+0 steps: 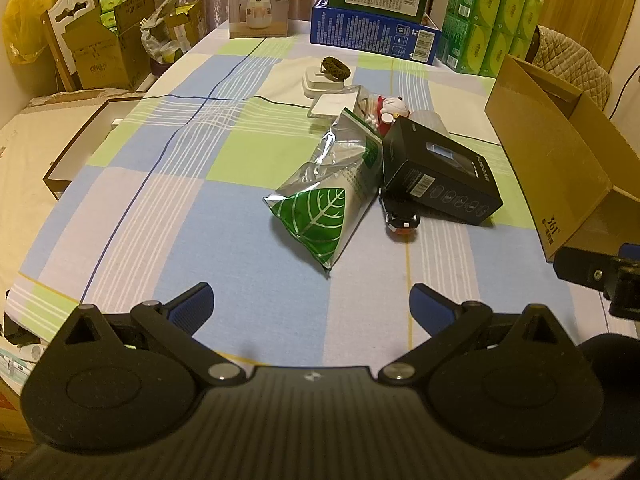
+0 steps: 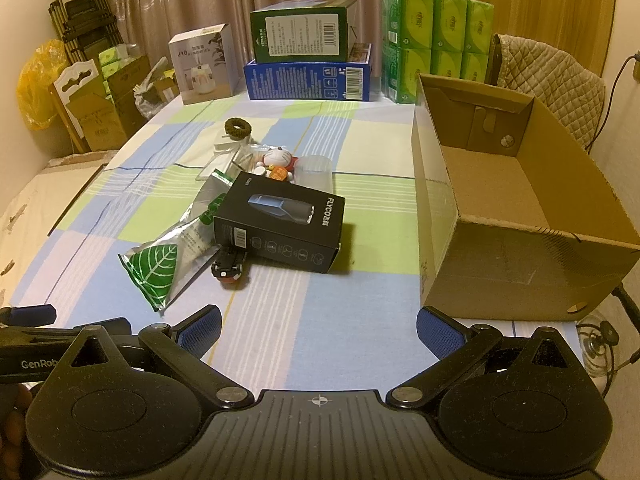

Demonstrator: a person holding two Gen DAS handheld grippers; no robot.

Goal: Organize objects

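Left gripper (image 1: 311,304) — I have its jaws spread wide, nothing between the blue pads (image 1: 192,308), tilted down and forward. Right gripper (image 2: 319,326) — same pose, jaws wide and empty. In my right view the left unit shows at the left edge.
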